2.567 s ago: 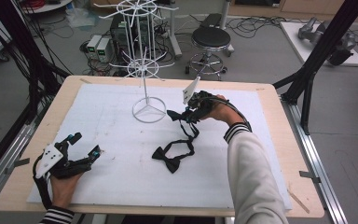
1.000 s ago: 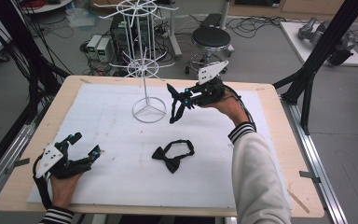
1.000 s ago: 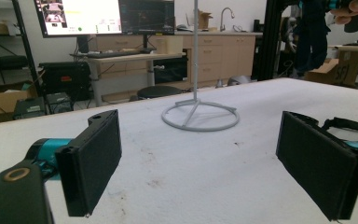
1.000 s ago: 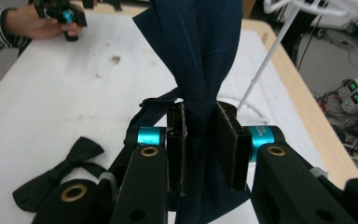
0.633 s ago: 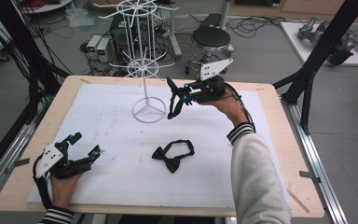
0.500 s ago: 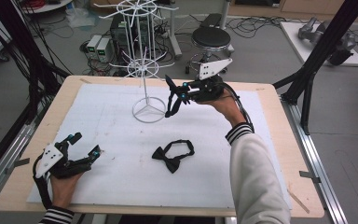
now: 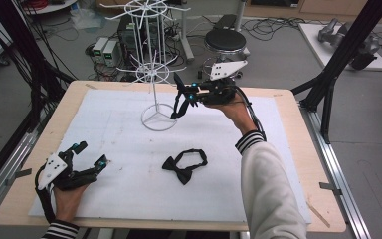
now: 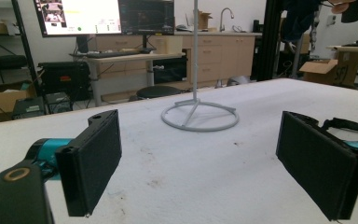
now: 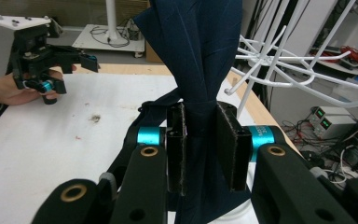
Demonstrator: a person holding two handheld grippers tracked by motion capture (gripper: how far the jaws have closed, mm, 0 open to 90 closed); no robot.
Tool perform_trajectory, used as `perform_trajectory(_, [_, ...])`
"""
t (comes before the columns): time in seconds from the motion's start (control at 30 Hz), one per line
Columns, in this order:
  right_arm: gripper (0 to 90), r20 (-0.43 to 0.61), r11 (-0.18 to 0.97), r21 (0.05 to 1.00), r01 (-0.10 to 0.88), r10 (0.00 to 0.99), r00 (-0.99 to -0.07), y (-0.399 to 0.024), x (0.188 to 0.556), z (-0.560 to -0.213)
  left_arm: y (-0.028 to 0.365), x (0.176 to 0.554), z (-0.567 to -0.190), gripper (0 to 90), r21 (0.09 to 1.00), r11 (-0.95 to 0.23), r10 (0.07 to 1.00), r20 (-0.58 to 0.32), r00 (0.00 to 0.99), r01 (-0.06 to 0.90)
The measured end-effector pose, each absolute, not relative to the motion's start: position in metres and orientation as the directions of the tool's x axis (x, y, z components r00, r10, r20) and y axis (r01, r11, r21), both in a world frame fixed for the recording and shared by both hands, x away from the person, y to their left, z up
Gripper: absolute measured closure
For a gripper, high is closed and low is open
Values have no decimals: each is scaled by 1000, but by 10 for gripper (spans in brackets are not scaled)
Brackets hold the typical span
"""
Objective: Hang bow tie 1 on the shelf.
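Observation:
My right gripper (image 7: pixel 181 89) is raised over the far middle of the table, shut on a dark navy bow tie (image 7: pixel 178 104) that hangs from its jaws beside the white wire rack (image 7: pixel 153 69). In the right gripper view the pads (image 9: pixel 177 144) pinch the tie's bunched cloth (image 9: pixel 200 51), with the rack's arms (image 9: pixel 284 60) just to the right. A second black bow tie (image 7: pixel 184 167) lies flat on the white mat. My left gripper (image 7: pixel 92 153) rests on the mat at the near left, open and holding nothing (image 8: pixel 200 158).
The rack's ring base (image 8: pixel 199 116) stands on the white mat (image 7: pixel 278 149). A black stool (image 7: pixel 226 40), boxes and cables sit on the floor behind the table. Black frame struts (image 7: pixel 338 64) rise at the right and left edges.
My right gripper lifted the navy bow tie off the mat and carried it up and left, closer to the rack. The left gripper and the black bow tie stayed put.

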State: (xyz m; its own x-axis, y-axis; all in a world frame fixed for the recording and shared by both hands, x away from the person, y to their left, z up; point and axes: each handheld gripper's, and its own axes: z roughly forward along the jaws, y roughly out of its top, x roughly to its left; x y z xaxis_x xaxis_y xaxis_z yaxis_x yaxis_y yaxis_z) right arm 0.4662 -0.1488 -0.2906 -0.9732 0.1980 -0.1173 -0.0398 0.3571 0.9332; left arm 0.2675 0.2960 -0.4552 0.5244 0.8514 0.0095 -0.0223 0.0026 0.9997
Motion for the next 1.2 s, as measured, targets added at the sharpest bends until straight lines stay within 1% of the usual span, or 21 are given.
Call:
perform_trajectory(0.13, [752,-106,333,943,-23,232,-967,-147,468,-288,296,268,-455,145,1000,3,852,9,524,-22])
perform_trajectory(0.43, [752,-118,324,946,-14,303,-945,-140,468,-281,296,268,-455,145,1000,3,852,8,524,-21])
perform_trajectory(0.73, [751,-123,311,950,-12,338,-933,-131,472,-281,296,268,-455,145,1000,6,852,6,524,-21])
perform_trajectory(1.03, [751,-104,289,957,15,391,-914,-130,474,-282,296,268,-455,145,1000,6,852,5,524,-21])
perform_trajectory(1.13, [750,-77,279,959,47,418,-905,-130,475,-283,296,268,-455,145,1000,6,852,6,524,-21])
perform_trajectory(1.2, [749,-73,276,960,51,421,-904,-130,476,-284,296,268,-455,145,1000,6,852,6,524,-21])
